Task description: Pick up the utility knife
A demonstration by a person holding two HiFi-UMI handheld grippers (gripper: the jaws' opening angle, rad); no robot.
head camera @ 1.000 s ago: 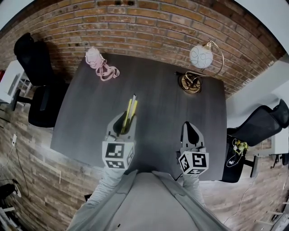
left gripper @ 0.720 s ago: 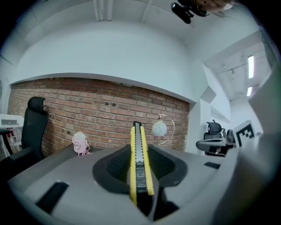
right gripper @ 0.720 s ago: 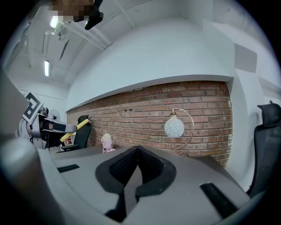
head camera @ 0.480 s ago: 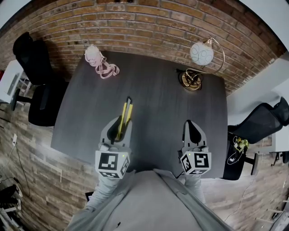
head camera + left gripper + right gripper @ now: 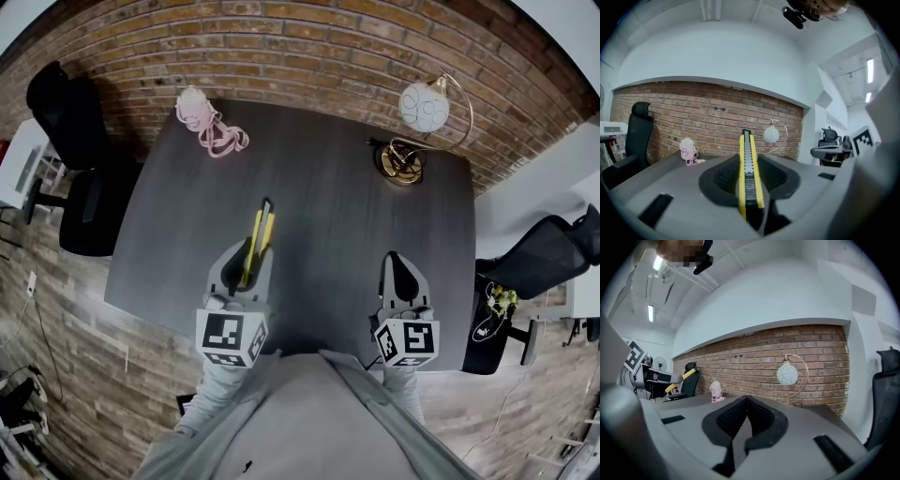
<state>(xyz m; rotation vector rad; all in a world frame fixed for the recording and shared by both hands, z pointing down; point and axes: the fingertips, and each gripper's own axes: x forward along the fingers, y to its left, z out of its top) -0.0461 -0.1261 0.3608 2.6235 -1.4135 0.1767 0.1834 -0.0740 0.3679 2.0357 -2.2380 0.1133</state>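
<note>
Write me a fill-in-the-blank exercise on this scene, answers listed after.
The left gripper is shut on the utility knife, whose body is black and ____.
The right gripper holds ____ between its shut fingers.
The lamp stands at the far ____ corner of the table.
Behind the table is a wall of ____.
Missing words: yellow; nothing; right; brick.

The left gripper grips a yellow utility knife over the dark table's near edge, the knife's free end pointing to the table's far side. The right gripper, jaws together, hangs over its near right part, and a globe lamp stands at its far right corner.
</note>
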